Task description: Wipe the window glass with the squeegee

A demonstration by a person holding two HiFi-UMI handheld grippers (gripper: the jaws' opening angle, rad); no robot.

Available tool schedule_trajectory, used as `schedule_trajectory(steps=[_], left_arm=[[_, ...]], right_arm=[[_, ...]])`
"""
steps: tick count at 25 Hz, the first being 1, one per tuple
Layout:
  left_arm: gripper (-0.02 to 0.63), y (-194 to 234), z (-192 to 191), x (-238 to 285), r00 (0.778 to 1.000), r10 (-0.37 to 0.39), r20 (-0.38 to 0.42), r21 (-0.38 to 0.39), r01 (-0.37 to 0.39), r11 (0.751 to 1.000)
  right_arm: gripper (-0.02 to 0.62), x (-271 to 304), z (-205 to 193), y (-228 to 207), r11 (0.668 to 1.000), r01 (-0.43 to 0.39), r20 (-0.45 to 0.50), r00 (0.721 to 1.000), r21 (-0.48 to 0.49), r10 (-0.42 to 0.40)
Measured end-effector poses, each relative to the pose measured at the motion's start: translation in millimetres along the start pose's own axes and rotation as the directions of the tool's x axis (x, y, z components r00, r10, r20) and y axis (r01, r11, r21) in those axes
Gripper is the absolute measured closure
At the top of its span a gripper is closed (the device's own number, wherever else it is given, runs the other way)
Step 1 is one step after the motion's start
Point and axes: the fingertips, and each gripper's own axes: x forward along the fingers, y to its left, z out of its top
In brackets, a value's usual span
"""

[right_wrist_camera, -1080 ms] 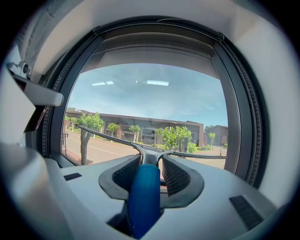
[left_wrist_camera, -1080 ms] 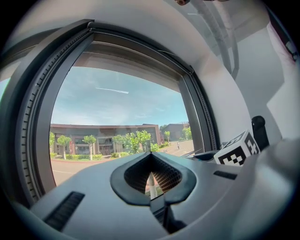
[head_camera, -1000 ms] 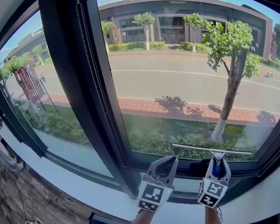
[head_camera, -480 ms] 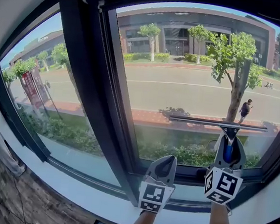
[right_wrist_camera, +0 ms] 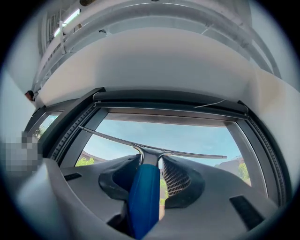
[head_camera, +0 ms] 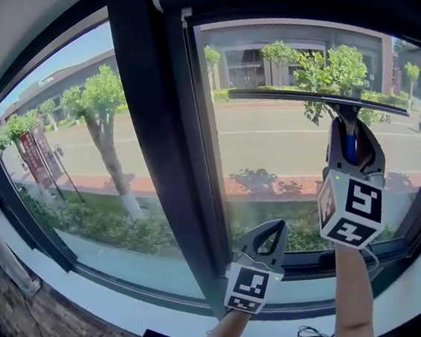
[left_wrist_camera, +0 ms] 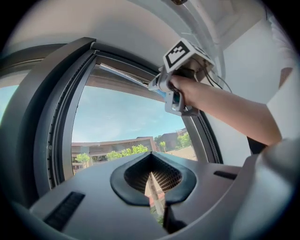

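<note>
Clamped on blue handle of squeegee (head_camera: 292,99) with right gripper (head_camera: 347,132); blade horizontal, high on window glass (head_camera: 271,159). Left gripper (head_camera: 272,234): jaws nearly together, nothing between, low near bottom frame (head_camera: 312,266).

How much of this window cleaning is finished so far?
Done: the right gripper has the squeegee, jaws shut on its blue handle. In hand: the blade sits high on the right-hand window glass, near the top frame. Left: no marks show which parts are wiped, so I cannot say. The left gripper hangs low, shut and empty.
</note>
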Motion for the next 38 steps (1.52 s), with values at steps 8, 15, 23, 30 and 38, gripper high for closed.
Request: schedule_trajectory(steps=[8, 15, 23, 30, 38], left_arm=[[0.604, 8.7, -0.3, -18.2, 0.996, -0.086, 0.029, -0.011, 0.086, 0.996], [0.604, 3.3, 2.5, -16.2, 0.994, -0.102, 0.049, -0.016, 0.102, 0.995], [0.604, 9.0, 10.5, -9.7, 0.993, -0.098, 0.064, 0.027, 0.096, 0.995], [0.604, 11.6, 12.1, -8.8, 0.992, -0.104, 0.075, 0.023, 0.103, 0.994], [0.604, 7.7, 13.8, -9.9, 0.992, -0.097, 0.085, 0.013, 0.096, 0.995]], right_arm=[[0.446, 51.9, 45.8, 21.3, 0.993, 0.029, -0.016, 0.999, -0.111, -0.031], [0.446, 74.7, 61.3, 24.2, 0.988, 0.027, -0.02, 0.999, -0.154, -0.031], [0.446, 93.0, 67.0, 25.8, 0.994, 0.005, -0.038, 0.999, -0.107, -0.009], [0.446, 98.8, 54.5, 29.9, 0.993, 0.001, -0.065, 0.998, -0.12, -0.009], [0.446, 98.8, 53.2, 29.5, 0.991, 0.003, -0.066, 0.998, -0.132, -0.012]])
